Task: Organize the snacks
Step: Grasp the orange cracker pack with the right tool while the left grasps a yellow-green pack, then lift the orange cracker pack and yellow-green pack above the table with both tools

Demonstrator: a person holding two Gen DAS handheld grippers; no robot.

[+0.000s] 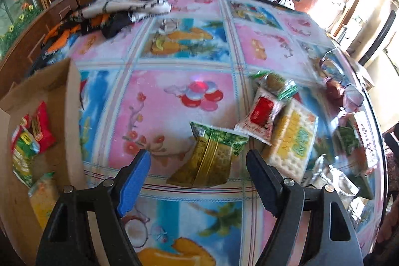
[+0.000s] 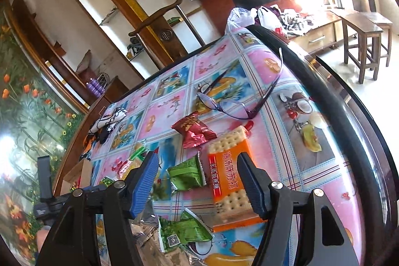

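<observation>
Left tool (image 1: 198,162): spread wide, empty, beside cardboard box (image 1: 62,101), lined on green-yellow packet (image 1: 212,156).
Right tool (image 2: 197,168): agape, empty.

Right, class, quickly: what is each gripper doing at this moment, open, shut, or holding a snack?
Left gripper: open, holding nothing, above the green-yellow snack packet.
Right gripper: open, holding nothing, over the orange cracker pack.

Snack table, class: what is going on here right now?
A person with a gripper in each hand is sorting snack packets into a cardboard box, which already holds several. The left gripper is open and empty above a green-and-yellow packet on the table. The right gripper is also open and empty, over an orange cracker pack and green packets. A pair of glasses lies beyond.
</observation>
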